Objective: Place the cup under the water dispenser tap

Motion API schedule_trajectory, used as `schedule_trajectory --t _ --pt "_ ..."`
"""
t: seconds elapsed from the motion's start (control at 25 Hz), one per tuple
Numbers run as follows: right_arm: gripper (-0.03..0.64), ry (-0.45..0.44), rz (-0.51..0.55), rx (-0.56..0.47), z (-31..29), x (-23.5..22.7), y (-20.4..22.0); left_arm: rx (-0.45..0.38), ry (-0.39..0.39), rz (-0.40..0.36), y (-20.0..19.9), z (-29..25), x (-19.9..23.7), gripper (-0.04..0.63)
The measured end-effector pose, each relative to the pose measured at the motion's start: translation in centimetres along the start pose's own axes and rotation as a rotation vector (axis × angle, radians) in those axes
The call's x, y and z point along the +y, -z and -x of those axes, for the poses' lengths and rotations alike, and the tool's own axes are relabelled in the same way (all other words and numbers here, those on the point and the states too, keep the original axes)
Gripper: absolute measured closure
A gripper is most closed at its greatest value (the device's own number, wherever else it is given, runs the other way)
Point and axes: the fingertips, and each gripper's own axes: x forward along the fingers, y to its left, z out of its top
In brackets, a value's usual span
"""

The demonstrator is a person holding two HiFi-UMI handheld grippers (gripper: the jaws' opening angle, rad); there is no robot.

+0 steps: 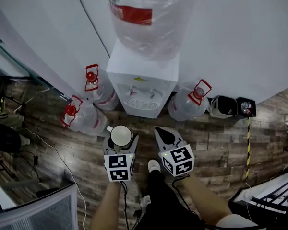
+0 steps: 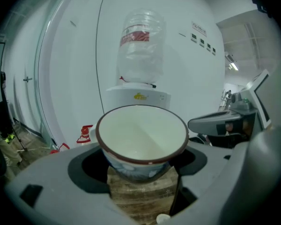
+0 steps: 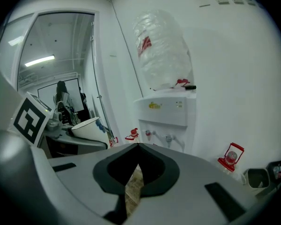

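A white cup (image 1: 121,136) with a dark brown rim and blue pattern sits upright between the jaws of my left gripper (image 1: 120,139), which is shut on it. In the left gripper view the cup (image 2: 141,139) fills the middle, empty inside. The white water dispenser (image 1: 141,80) stands ahead against the wall with a clear bottle (image 1: 146,18) on top. Its two taps (image 3: 168,138) show above the drip recess. The cup is well short of the taps, over the floor. My right gripper (image 1: 165,135) is beside the left one, jaws shut on nothing.
Spare water bottles with red handles lie on the wood floor left (image 1: 84,116) and right (image 1: 187,104) of the dispenser. A small bin (image 1: 224,106) stands further right. Cables and gear (image 1: 5,138) crowd the left; the person's shoe (image 1: 154,166) is below.
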Motion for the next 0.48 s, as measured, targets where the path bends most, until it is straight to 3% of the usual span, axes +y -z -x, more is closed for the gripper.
schedule_trajectory --t 0.48 --pt "0.597 -0.002 -0.02 0.008 -10.9 -6.0 5.9 0.023 -0.017 0.029 4.8 -13.4 3.8 0.162"
